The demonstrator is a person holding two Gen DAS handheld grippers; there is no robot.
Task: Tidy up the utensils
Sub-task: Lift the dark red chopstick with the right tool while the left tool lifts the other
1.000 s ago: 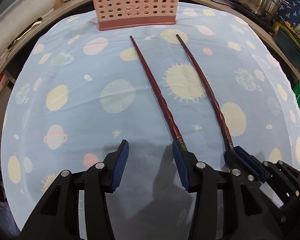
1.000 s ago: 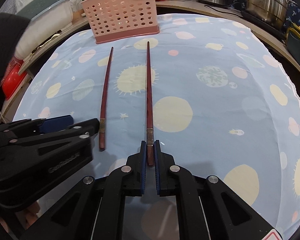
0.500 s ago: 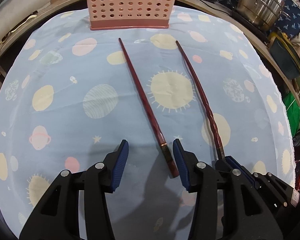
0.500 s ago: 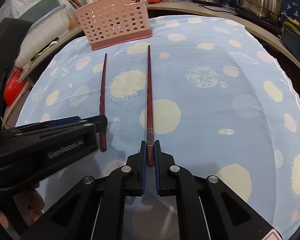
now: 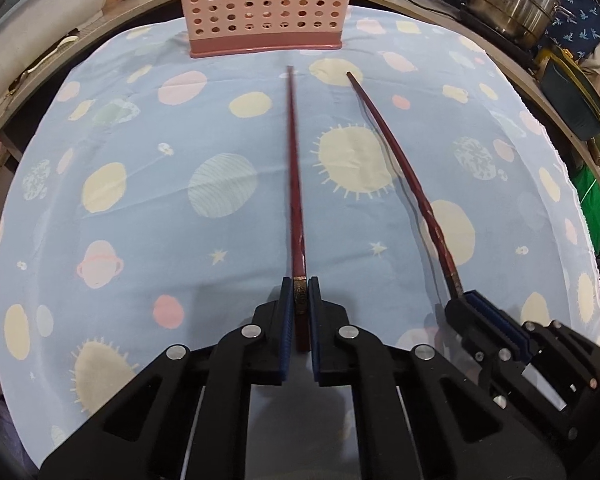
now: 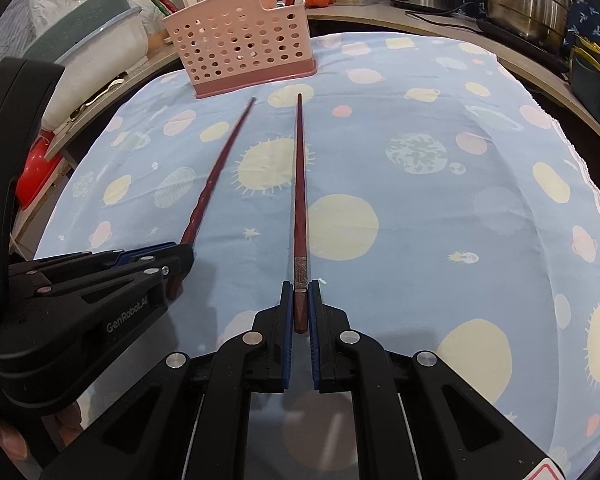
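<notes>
Dark-red chopsticks were both gripped at their thick ends, tips toward the pink basket (image 5: pixel 266 4): the left gripper (image 5: pixel 299 312), its jaws just closed, pinched one chopstick (image 5: pixel 294 168); the right gripper (image 6: pixel 299 304) pinched the other chopstick (image 6: pixel 300 184). Lifting and tipping them into the basket seemed next. Its compartments were hidden.

Right gripper (image 6: pixel 299 300) clamped one dark-red chopstick (image 6: pixel 299 184). Left gripper (image 6: pixel 172 260) gripped the second chopstick (image 6: pixel 220 172). Pink basket (image 6: pixel 240 44) sat beyond.

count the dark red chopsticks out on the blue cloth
2: one in the left gripper, one in the right gripper. More may stand in the pink basket.
</notes>
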